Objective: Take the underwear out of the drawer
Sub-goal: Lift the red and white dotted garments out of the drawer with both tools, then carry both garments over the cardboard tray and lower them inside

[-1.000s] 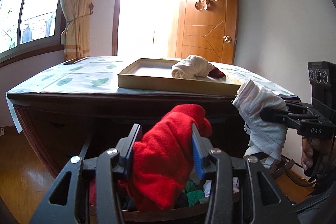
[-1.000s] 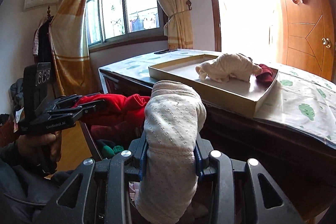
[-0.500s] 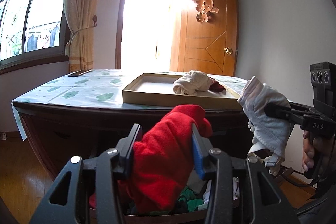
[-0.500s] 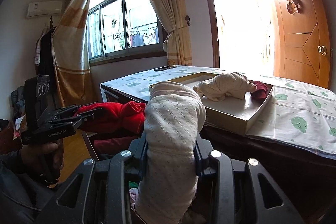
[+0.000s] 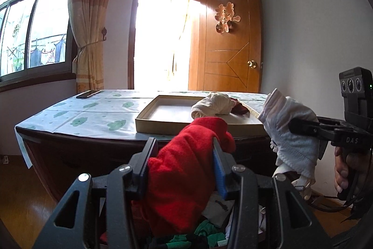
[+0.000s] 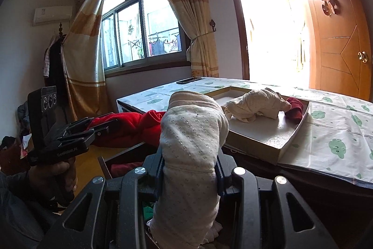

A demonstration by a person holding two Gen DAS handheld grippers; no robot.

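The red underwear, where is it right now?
The red underwear is clamped in the left hand-held gripper, raised over the open drawer in front of the table; in the right wrist view it shows at left, beside the white underwear.

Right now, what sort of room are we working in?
Probably a bedroom in a home: a curtained window, a wooden door, clothes hanging on a rack, and an open drawer of clothing below a cloth-covered table.

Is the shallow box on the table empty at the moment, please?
No, the shallow box already holds a cream garment and a dark red one.
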